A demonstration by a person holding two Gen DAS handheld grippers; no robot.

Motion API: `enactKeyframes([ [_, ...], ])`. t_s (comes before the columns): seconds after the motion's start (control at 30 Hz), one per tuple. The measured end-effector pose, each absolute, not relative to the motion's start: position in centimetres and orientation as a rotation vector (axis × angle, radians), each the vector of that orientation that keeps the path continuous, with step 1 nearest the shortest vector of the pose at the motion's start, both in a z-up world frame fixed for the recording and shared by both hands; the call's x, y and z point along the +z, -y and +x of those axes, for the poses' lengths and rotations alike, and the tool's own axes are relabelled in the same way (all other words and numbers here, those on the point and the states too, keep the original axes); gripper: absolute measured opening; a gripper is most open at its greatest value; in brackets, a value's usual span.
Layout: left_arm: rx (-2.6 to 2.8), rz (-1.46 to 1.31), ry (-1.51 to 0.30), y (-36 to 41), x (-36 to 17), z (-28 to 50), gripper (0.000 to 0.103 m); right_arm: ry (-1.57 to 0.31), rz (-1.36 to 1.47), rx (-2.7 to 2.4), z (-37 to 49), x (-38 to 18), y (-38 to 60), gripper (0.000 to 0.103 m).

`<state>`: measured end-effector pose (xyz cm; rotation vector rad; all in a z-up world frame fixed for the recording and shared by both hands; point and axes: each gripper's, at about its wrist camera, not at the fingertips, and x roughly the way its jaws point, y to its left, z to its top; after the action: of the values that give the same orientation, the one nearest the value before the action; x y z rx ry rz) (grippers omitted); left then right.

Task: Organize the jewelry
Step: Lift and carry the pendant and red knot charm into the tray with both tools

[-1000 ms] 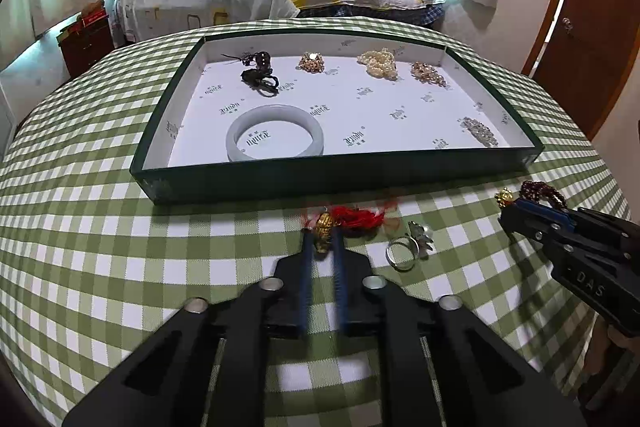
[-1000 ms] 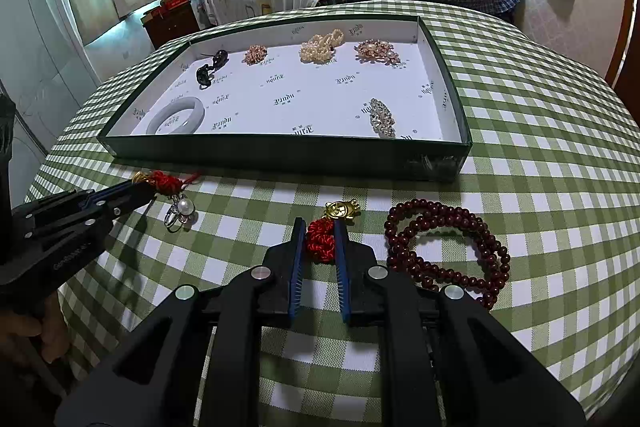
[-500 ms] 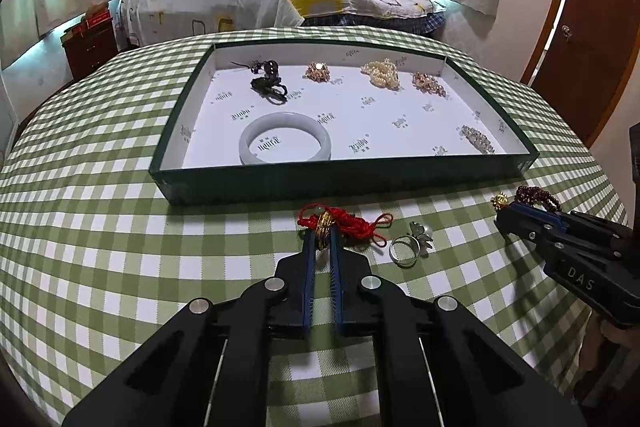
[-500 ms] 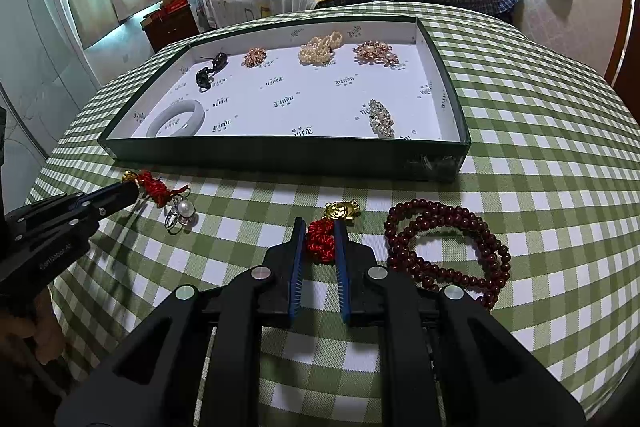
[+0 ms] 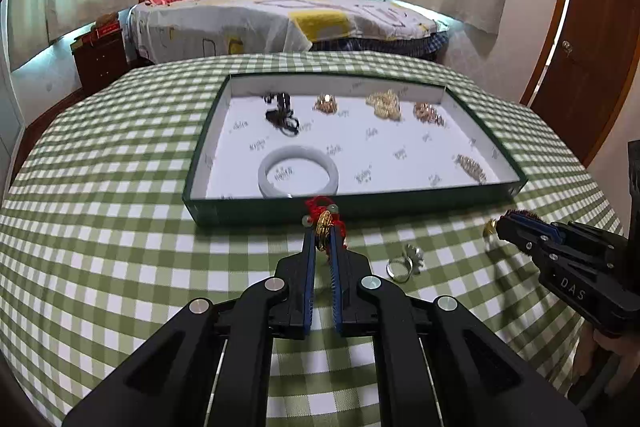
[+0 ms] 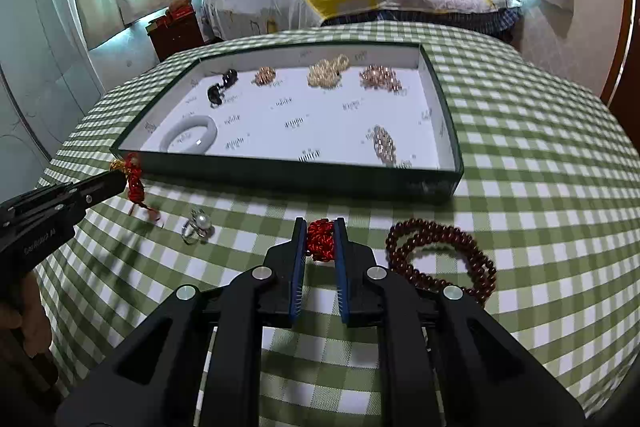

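Both pairs of fingers are clamped: my left gripper (image 5: 323, 239) pinches a red knotted cord charm with a gold pendant (image 5: 323, 221), my right gripper (image 6: 320, 239) another red knotted cord ornament (image 6: 320, 239). I should lift clear over the green-walled white tray (image 5: 256, 205) at twelve o'clock, tassel trailing. Right's gold end is hidden.

Green-and-white checked cloth (image 6: 520, 147) covers the desk; dark green tray (image 6: 280, 173) with white printed lining; red knotted cord (image 6: 320, 239); maroon bead bracelet (image 6: 440, 251), lower right.
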<state>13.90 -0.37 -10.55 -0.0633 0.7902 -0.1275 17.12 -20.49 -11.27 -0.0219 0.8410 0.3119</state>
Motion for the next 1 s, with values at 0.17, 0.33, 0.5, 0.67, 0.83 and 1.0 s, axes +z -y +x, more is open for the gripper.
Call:
enactKeyframes([
  [0.17, -0.134, -0.071, -0.759, 0.4, -9.3, 13.9, 0.008, -0.804, -0.02, 0.324, 16.9, -9.7, 20.3, 0.014],
  [0.33, -0.147, -0.085, -0.728, 0.5, -8.0, 14.2, 0.008, -0.764, -0.016, 0.333, 16.9, -8.0, 20.3, 0.014],
  [0.5, -0.158, -0.084, -0.692, 0.7, -6.7, 14.9, 0.008, -0.727, -0.016, 0.339, 17.2, -6.6, 20.2, 0.014],
  [0.67, -0.167, -0.082, -0.646, 1.1, -5.3, 16.2, 0.008, -0.688, -0.016, 0.345, 18.4, -5.2, 20.0, 0.014],
  [0.83, -0.172, -0.075, -0.615, 1.7, -4.4, 18.2, 0.008, -0.661, -0.022, 0.348, 20.3, -4.4, 19.7, 0.014],
  [1.0, -0.165, -0.076, -0.596, 2.2, -4.3, 20.7, 0.008, -0.635, -0.027, 0.343, 23.2, -3.9, 19.4, 0.014],
])
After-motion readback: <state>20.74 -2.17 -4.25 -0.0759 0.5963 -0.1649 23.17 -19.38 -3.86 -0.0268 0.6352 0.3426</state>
